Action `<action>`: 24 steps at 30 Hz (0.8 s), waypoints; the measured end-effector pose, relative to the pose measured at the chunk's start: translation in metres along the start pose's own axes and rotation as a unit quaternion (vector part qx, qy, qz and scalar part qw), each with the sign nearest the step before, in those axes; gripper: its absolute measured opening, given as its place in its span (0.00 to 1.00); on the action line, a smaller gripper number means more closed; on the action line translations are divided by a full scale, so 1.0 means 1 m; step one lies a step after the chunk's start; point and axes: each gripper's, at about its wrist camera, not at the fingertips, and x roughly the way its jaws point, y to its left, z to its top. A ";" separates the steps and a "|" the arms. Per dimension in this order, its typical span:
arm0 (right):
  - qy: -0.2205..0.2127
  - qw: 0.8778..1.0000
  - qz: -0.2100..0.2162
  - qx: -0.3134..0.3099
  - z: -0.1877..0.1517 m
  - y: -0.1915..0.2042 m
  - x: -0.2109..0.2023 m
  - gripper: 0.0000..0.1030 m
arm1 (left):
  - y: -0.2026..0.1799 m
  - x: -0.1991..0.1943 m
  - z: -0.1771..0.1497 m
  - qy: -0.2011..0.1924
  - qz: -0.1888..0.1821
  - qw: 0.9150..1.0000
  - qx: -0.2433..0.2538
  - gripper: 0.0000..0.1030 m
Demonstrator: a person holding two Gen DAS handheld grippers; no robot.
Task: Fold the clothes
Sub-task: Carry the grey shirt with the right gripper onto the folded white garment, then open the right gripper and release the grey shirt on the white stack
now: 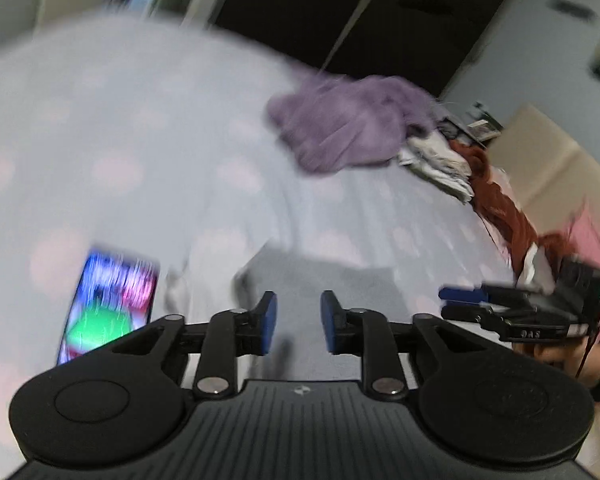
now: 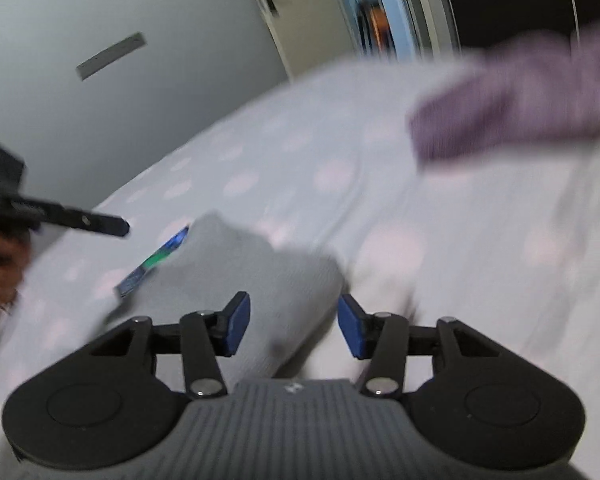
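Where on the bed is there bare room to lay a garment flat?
Free: the dotted bedsheet between the phone and the purple garment. Crowded: the right edge, with folded pale clothes and a rust-red garment; a grey garment lies nearest.

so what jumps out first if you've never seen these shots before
The lit phone, bright green and blue, glows on the dotted bedsheet at lower left. Farther back, a crumpled purple garment sits beside a pile of other clothes. Up close, a grey garment lies just ahead of the open right gripper.
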 end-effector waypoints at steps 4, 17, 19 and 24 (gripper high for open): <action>-0.026 0.997 -0.043 -0.058 -0.004 0.038 0.013 0.51 | -0.012 0.028 -0.014 -0.003 0.013 1.000 0.019 0.35; -0.044 0.992 -0.120 -0.011 0.008 0.003 0.070 0.41 | -0.009 0.064 -0.048 0.005 0.067 0.997 0.046 0.32; -0.061 0.990 -0.124 0.000 0.010 0.004 0.054 0.41 | -0.013 0.050 -0.048 -0.021 0.063 0.996 0.056 0.33; -0.089 0.990 -0.060 -0.089 -0.018 0.047 0.013 0.41 | -0.032 0.031 -0.066 -0.039 0.078 0.989 0.119 0.37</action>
